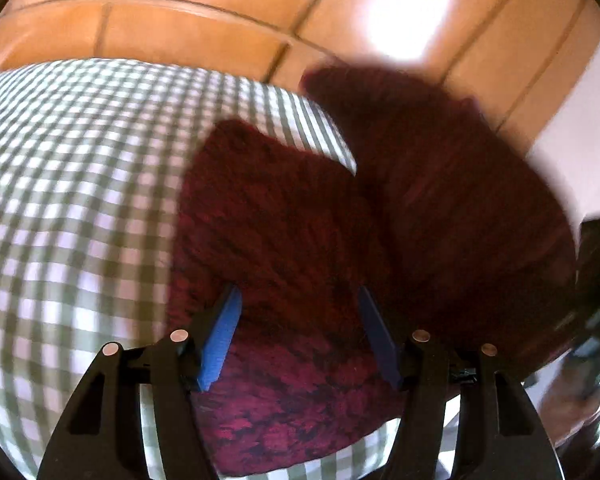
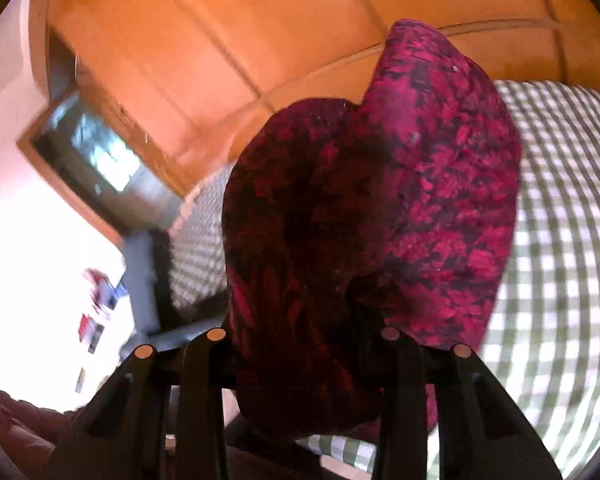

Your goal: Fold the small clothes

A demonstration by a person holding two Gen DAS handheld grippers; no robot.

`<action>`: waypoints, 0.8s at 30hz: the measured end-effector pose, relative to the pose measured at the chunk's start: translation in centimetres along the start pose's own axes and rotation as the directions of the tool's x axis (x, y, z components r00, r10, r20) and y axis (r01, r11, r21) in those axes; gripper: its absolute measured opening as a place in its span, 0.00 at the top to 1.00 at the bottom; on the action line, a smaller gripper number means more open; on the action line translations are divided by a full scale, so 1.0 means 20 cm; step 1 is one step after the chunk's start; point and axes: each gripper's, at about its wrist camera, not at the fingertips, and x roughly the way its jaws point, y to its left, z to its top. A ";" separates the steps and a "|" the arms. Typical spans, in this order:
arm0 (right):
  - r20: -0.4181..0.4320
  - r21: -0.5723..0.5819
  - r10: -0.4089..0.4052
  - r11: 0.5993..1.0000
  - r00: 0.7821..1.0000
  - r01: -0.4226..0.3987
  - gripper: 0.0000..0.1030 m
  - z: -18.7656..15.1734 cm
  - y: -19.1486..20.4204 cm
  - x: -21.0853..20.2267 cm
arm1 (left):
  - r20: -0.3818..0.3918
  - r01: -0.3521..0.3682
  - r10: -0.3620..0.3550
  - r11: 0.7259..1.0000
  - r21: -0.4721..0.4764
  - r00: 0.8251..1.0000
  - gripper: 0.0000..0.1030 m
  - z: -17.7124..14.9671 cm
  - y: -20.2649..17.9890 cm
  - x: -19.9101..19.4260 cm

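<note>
On the bench, over one green-and-white checked cloth (image 1: 80,152), lies a single dark red knitted garment (image 1: 284,240), its near part flat on the checks and its right part lifted in a blurred fold. Two tongs are in view, one per camera. Left tongs (image 1: 300,300) hang just above the flat part with their two blue fingers (image 1: 224,336) spread apart, open and pressing on nothing. Right tongs (image 2: 300,360) are buried in the raised fold of the same garment (image 2: 420,184), which bulges up before the lens and hides both fingertips; the fabric is bunched between the arms, so they grip it. Beyond the bench edge runs an orange tiled floor (image 1: 204,40).
</note>
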 end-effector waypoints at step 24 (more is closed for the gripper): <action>0.062 -0.507 -0.291 0.815 0.955 0.282 0.35 -0.27 0.42 0.41 | -0.193 0.120 -0.103 0.989 0.082 0.976 0.83 0.32 -0.20 0.14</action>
